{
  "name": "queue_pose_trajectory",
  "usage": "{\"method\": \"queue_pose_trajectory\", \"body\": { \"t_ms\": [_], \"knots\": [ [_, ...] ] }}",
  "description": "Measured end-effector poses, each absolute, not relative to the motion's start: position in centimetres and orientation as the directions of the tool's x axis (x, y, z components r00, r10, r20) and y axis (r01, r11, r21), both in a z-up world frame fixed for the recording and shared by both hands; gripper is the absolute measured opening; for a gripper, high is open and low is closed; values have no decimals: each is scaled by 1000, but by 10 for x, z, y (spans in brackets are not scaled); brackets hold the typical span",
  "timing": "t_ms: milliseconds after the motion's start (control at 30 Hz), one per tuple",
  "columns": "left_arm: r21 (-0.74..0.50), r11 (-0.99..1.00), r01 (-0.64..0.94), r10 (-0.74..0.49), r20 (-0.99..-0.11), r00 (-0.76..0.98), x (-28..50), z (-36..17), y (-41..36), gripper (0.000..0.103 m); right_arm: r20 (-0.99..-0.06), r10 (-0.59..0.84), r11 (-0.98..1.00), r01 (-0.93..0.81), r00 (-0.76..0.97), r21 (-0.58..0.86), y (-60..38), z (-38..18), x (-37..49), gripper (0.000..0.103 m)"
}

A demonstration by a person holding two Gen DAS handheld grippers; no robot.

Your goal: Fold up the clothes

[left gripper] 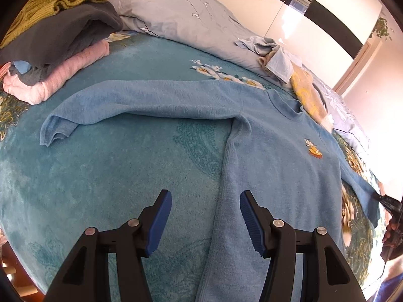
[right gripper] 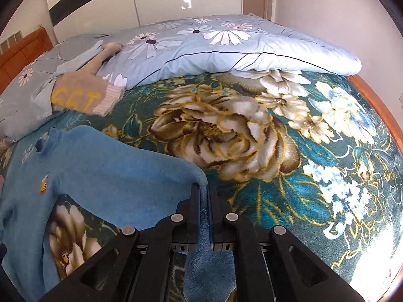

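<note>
A light blue fleece sweater (left gripper: 282, 161) with a small duck badge lies face up on the bed. Its left sleeve (left gripper: 105, 105) stretches out flat to the left. My left gripper (left gripper: 205, 201) is open and empty, hovering over the sweater's left side edge. In the right wrist view the sweater (right gripper: 83, 171) lies at lower left. My right gripper (right gripper: 204, 188) is shut on the end of the sweater's right sleeve (right gripper: 151, 176), holding it lifted off the blanket. The right gripper also shows in the left wrist view (left gripper: 377, 197) at the far right.
A teal flowered blanket (right gripper: 289, 176) covers the bed. A pile of folded clothes, pink, dark grey and green (left gripper: 58, 47), sits at the left. A rolled flowered duvet (right gripper: 226, 47) lies along the far side with a beige sweater (right gripper: 83, 95) and pale blue garment (left gripper: 274, 55) on it.
</note>
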State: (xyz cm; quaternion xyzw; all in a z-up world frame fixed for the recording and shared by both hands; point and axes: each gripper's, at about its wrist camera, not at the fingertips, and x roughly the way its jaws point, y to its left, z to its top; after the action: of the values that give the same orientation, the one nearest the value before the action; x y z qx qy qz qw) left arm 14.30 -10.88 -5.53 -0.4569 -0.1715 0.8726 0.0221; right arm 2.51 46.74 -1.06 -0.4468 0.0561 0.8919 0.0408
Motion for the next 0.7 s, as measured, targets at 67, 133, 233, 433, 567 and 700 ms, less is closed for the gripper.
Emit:
{"method": "queue_pose_trajectory", "body": {
  "t_ms": [67, 133, 233, 433, 567, 700],
  "knots": [
    [-329, -938, 108, 209, -787, -580, 147, -55, -108, 61, -781, 25, -995, -95, -624, 43, 458, 3, 40, 14],
    [-333, -938, 97, 218, -785, -580, 152, -54, -107, 61, -759, 27, -997, -67, -651, 22, 449, 17, 54, 31],
    [-342, -936, 83, 235, -783, -576, 163, -54, -105, 61, -724, 27, -1000, -28, -689, -11, 435, 38, 76, 38],
    [-368, -928, 57, 277, -783, -557, 191, -59, -103, 61, -811, -320, -943, 248, -490, 222, 364, -8, 128, 41],
    [-399, -916, 52, 309, -781, -543, 210, -68, -103, 61, -830, -448, -884, 303, -332, 356, 325, -46, 150, 41],
    [-441, -895, 61, 343, -771, -537, 224, -79, -110, 61, -834, -470, -873, 288, -288, 393, 314, -61, 155, 42]
  ]
}}
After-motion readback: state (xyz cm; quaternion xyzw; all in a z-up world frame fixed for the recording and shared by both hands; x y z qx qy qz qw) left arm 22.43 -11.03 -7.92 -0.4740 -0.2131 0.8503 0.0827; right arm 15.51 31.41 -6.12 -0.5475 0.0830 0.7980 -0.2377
